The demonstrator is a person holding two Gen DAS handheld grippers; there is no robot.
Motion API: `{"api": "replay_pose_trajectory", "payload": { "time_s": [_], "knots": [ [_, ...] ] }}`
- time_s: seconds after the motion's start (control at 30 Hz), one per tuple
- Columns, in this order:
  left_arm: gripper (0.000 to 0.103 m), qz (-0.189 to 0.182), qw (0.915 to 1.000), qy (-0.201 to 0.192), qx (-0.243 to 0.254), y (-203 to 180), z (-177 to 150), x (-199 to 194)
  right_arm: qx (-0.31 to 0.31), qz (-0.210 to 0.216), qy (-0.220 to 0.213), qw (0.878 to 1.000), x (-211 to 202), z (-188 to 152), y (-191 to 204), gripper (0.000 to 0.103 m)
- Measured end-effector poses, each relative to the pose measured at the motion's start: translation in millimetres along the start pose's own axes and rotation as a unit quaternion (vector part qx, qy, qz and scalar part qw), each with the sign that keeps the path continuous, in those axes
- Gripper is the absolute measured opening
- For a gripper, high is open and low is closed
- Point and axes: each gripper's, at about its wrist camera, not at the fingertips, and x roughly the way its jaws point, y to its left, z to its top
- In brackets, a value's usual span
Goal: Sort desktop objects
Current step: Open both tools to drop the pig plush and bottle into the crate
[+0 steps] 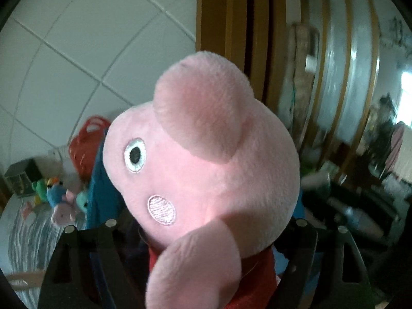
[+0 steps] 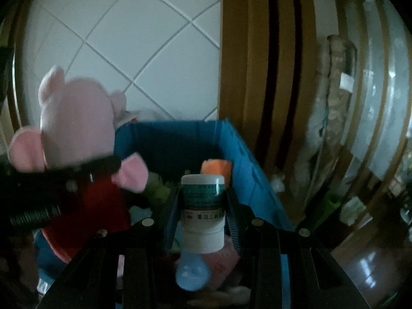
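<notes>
Tiled wall point(image 2: 116, 25), grippers over blue bin point(image 2: 180, 139)

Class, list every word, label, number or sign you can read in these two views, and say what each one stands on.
White plastic medicine bottle with green label, held upside down: printed characters there, inverted and too blurred to read.
Small white tag on the pale bundle by the wooden frame: no text legible.
Pink plush pig in red dress: no lettering visible.
Blue fabric storage box: none.

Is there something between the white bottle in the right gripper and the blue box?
Nothing visible. The white bottle hangs over the open blue box; only soft toys lie inside below it.
</notes>
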Motion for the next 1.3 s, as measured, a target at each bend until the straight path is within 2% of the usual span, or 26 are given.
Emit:
{"api": "replay_pose_trajectory", "payload": {
  "time_s": [0.17, 0.43, 0.67, 0.83, 0.87, 0.97, 1.03, 1.1, 1.2, 1.3],
  "knots": [
    [0.084, 0.008, 0.9971, 0.076, 0.003, -21, -18, 28, 0.001, 0.015, 0.026, 1.000, 18, -15, -15, 0.034],
    [0.087, 0.010, 0.9856, 0.168, -0.005, -44, -45, 36, 0.002, 0.030, 0.048, 0.998, 26, -29, -33, 0.034],
    [0.088, 0.020, 0.9848, 0.172, -0.016, -34, -60, 21, 0.003, 0.045, 0.069, 0.997, 41, -37, -44, 0.034],
    [0.088, 0.032, 0.9904, 0.134, -0.006, -34, -64, -7, -0.005, 0.052, 0.082, 0.995, 47, -42, -40, 0.037],
    [0.090, 0.038, 0.9910, 0.128, -0.007, -32, -62, -11, -0.004, 0.053, 0.084, 0.995, 48, -43, -40, 0.039],
    [0.095, 0.052, 0.9924, 0.110, -0.015, -26, -58, -23, 0.001, 0.056, 0.087, 0.995, 50, -44, -40, 0.063],
    [0.097, 0.056, 0.9933, 0.099, -0.021, -22, -57, -32, 0.001, 0.056, 0.084, 0.995, 48, -44, -39, 0.084],
    [0.101, 0.058, 0.9945, 0.084, -0.023, -19, -56, -40, 0.000, 0.055, 0.079, 0.995, 44, -44, -38, 0.094],
    [0.101, 0.057, 0.9960, 0.063, -0.029, -14, -60, -51, -0.004, 0.049, 0.076, 0.996, 40, -44, -36, 0.102],
    [0.101, 0.058, 0.9962, 0.048, -0.043, -5, -67, -59, -0.007, 0.045, 0.068, 0.997, 30, -46, -32, 0.103]
  ]
}}
